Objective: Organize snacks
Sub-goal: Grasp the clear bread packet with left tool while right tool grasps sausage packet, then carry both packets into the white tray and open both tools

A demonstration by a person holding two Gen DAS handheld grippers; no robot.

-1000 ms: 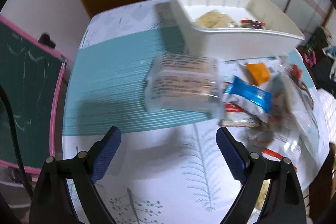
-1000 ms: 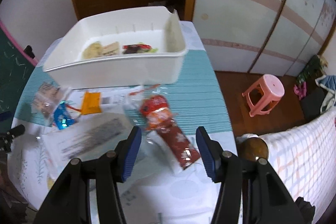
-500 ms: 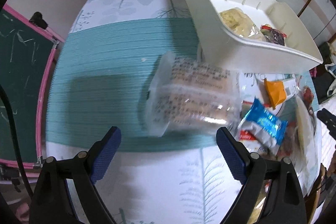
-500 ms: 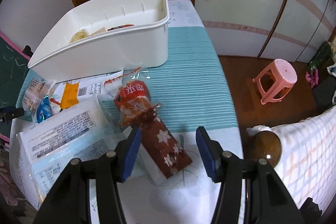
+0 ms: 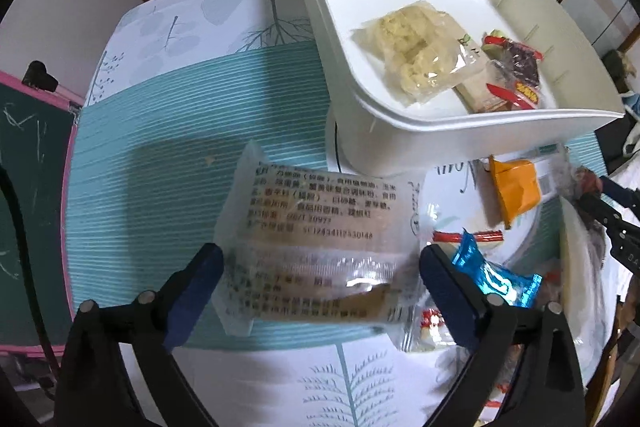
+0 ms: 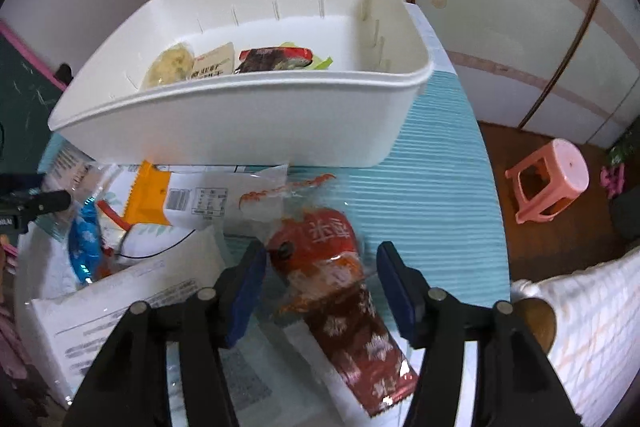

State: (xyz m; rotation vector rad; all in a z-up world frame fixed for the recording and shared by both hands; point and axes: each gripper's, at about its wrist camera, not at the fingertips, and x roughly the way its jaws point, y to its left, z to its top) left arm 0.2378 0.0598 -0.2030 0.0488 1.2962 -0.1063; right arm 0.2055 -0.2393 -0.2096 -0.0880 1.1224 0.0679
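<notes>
1. Right now the left gripper [image 5: 320, 277] stands wide, its blue-padded fingers [image 5: 196, 283] on either side of a clear plastic packet printed with dark Chinese text [image 5: 316, 247]; whether the pads touch the wrapper cannot be told.
2. That packet lies flat on the round table under a white and teal striped cloth [image 5: 160, 147], just in front of a large white plastic bin [image 5: 400, 143].
3. Inside the bin lie a clear bag of pale yellow crumbly snack [image 5: 416, 55], a beige flat packet [image 6: 214, 61] and a dark red packet with green edges [image 5: 516, 67].
4. To the right of the clear packet sit a shiny blue foil wrapper [image 5: 496, 279] and a small orange sachet [image 5: 514, 187], both on the cloth near the bin's front wall.
5. Meanwhile the right gripper [image 6: 322, 281] is also spread wide, its fingers [image 6: 394, 285] flanking the upper end of a long red sausage-shaped packet with white snowflake marks [image 6: 340, 291], with gaps visible on both sides.
6. Beside that red packet, to its left, lies a big white flat bag with printed labels [image 6: 128, 287], and a white packet with an orange shrimp picture [image 6: 240, 195] rests between it and the bin.
7. A pink plastic stool [image 6: 548, 175] stands on the wooden floor, well apart from the table.
</notes>
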